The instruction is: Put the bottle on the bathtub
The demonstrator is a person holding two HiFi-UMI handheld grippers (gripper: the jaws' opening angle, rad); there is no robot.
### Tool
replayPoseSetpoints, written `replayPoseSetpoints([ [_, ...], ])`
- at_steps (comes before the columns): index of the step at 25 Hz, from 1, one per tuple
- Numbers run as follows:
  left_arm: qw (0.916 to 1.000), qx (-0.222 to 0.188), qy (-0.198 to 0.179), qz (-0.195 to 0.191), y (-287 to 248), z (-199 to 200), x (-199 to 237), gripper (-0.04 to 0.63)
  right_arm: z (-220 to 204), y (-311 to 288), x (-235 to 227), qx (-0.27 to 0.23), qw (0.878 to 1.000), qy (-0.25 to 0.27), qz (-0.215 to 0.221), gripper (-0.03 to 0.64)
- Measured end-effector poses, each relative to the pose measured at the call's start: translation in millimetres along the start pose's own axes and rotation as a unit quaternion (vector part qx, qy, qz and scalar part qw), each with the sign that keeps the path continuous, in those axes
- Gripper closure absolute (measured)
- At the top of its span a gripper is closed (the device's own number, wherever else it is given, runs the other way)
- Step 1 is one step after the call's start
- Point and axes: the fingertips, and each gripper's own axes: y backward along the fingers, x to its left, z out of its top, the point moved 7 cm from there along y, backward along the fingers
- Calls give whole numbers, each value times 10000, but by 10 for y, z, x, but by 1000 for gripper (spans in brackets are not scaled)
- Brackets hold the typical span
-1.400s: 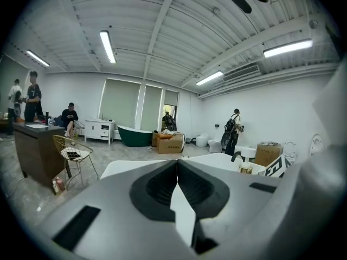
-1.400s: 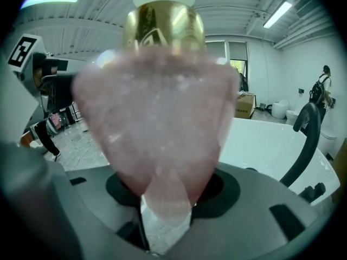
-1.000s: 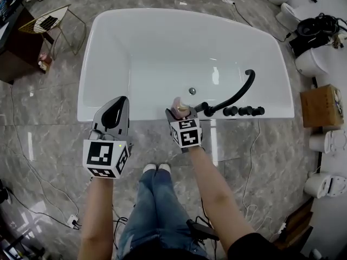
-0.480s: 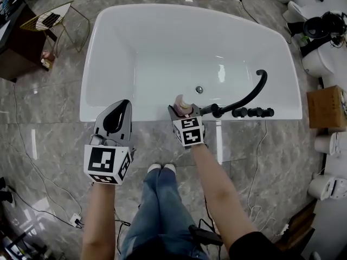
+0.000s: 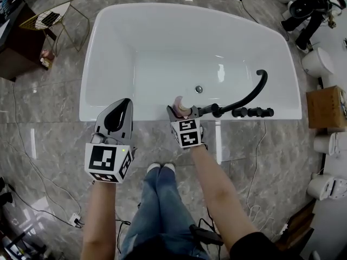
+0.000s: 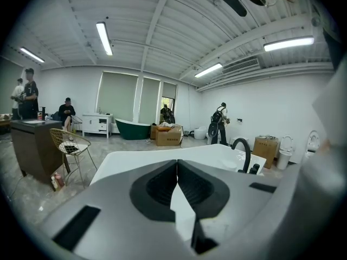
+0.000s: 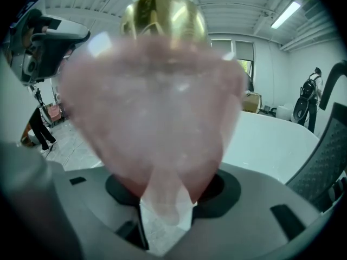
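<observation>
A pink translucent bottle point(image 7: 154, 112) with a gold collar fills the right gripper view, held upright between the jaws. In the head view my right gripper point(image 5: 180, 111) is shut on this bottle point(image 5: 179, 104), right at the near rim of the white bathtub point(image 5: 108, 115), just left of the black faucet point(image 5: 241, 102). My left gripper point(image 5: 120, 106) is shut and holds nothing; its tips point(image 6: 177, 164) hover over the near rim further left.
Black tap handles point(image 5: 254, 112) sit on the rim right of the faucet. A wire chair point(image 5: 50, 19) and dark cabinet point(image 5: 16, 47) stand left of the tub. Toilets point(image 5: 317, 61) and a cardboard box point(image 5: 322, 107) line the right side. Cables point(image 5: 255, 161) cross the marble floor.
The view shifted slightly a second ago, then steadied. Both grippers stay at the near rim, the right one still holding the bottle.
</observation>
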Motion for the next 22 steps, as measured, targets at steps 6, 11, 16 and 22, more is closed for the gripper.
replayPoseSetpoints([
  [6,10000,6,16,49,68,-33,-9,583,-75,51,44,-126,9997,-94,-191,376],
  [11,10000,17,5,71,104,-42,-48,583,-90,40,31,-15,9992,-275,-282,374],
  [16,10000,11,-26,84,123,-4,-86,583,-93,82,36,104,9986,-479,-191,294],
  [22,9999,8,-93,78,196,83,-206,583,-63,347,23,213,9979,-583,-163,290],
])
